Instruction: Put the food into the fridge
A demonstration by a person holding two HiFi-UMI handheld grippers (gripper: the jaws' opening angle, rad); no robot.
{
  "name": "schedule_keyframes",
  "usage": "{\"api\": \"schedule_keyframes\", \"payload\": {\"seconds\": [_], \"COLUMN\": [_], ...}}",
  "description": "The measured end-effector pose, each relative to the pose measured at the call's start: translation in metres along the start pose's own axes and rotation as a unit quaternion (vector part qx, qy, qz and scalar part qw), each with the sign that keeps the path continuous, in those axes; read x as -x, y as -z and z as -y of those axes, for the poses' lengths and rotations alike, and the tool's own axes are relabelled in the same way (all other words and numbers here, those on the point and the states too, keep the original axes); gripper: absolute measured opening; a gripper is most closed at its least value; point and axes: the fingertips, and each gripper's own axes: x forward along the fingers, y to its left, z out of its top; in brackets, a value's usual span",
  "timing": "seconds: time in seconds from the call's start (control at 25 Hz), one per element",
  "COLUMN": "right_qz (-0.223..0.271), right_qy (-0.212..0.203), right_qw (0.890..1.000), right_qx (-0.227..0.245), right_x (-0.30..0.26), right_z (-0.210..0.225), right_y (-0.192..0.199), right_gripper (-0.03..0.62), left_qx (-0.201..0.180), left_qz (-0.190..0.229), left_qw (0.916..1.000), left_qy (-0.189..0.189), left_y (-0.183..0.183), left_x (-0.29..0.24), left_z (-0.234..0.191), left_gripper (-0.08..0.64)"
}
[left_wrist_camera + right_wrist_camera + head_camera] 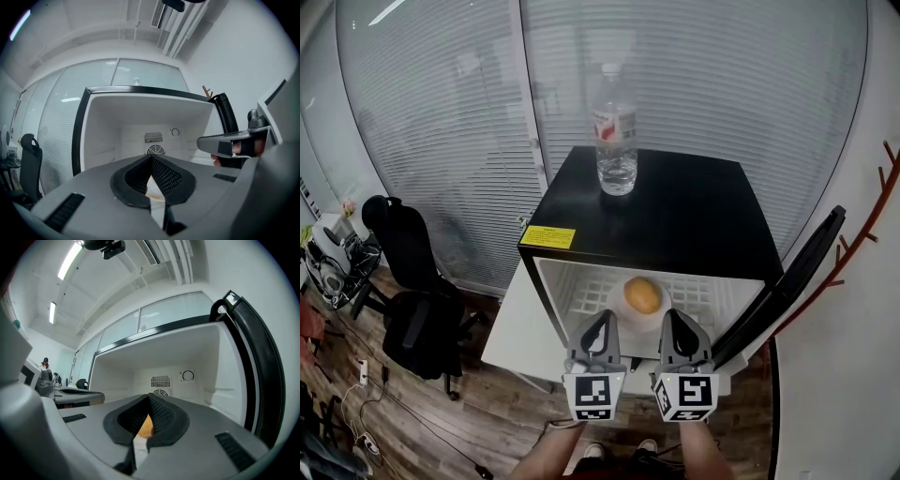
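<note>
Your left gripper (601,323) and right gripper (677,323) hang clenched and empty before the open black mini fridge (675,216). The round orange fruit (642,294) rests centred inside, probably clear for closing.

The fridge (694,206) has a glossy black top and smooth white plastic inside (the bottle (616,131) is clear plastic).

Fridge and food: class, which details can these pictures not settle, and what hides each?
Head view: the fridge top hides the back wall and upper interior.
Right gripper view: the right gripper covers all but an orange sliver of the food; its kind is unclear.
Head view: the bottle label is too small to read.
</note>
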Motion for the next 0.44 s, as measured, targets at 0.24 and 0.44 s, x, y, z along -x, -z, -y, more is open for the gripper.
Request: {"api": "schedule_keyframes", "payload": {"seconds": [0.24,0.44], "right_qz": [-0.006,-0.01], "right_qy": [0.004,0.006], "right_qw": [1.0,1.0], "right_qx": [0.002,0.002], "right_x": [-0.0011,-0.0037], "right_z": [0.0009,0.0017], "right_y": [0.0014,0.0012], "right_gripper": [0.025,0.025], "left_qx": [-0.001,-0.005], "left_qz": [-0.003,0.0], "left_qw": [1.0,1.0], "left_qy": [0.002,0.004], "left_y": [0.0017,0.0017], "left_x": [0.0,-0.0008], "left_z": [0.0012,0.0002], "left_gripper": [0.026,0.026]}}
